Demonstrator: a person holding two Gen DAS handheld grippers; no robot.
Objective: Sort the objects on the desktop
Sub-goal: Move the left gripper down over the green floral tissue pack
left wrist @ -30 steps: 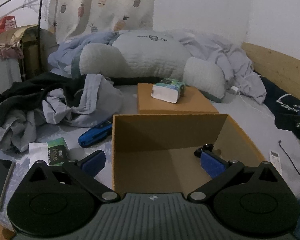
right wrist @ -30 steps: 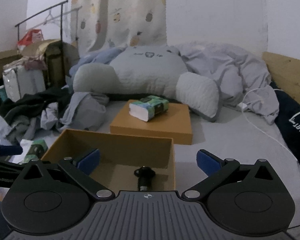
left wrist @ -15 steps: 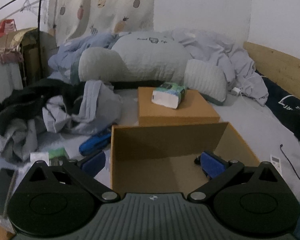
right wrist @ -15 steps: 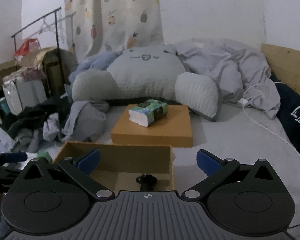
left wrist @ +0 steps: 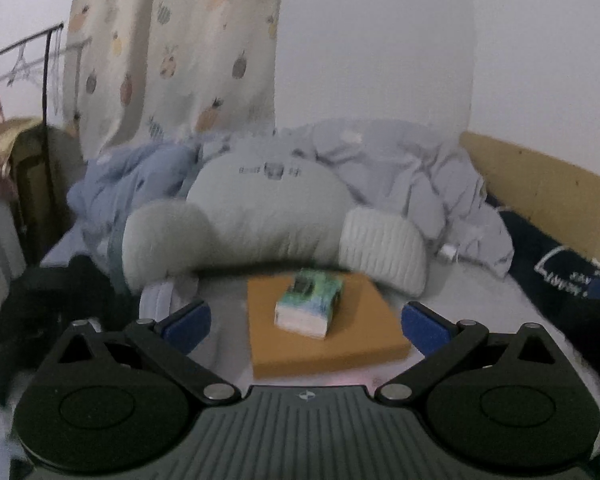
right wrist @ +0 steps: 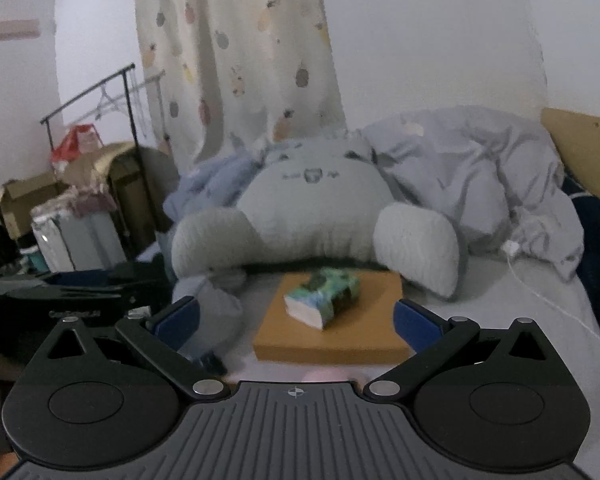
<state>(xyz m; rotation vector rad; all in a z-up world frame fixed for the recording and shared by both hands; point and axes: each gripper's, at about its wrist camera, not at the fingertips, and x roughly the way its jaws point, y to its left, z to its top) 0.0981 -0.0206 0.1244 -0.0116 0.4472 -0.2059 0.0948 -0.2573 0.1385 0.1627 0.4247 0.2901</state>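
I had lifted both tongs away from the open box, which dropped out of view — left tongs (left wrist: 304, 322) and right tongs (right wrist: 296, 318) released, grasping nothing. The green-and-white tissue pack (right wrist: 324, 294) lay atop the flat orange cardboard lid (right wrist: 332, 334), likely next.

Home bedroom: bed (left wrist: 480, 312) with rumpled duvet (right wrist: 472, 168), big pillow (right wrist: 316, 208), fruit-print curtain (right wrist: 236, 52), clothes rack (right wrist: 100, 96).

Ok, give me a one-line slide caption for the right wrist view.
Open right gripper faces a green tissue pack lying on an orange box lid.
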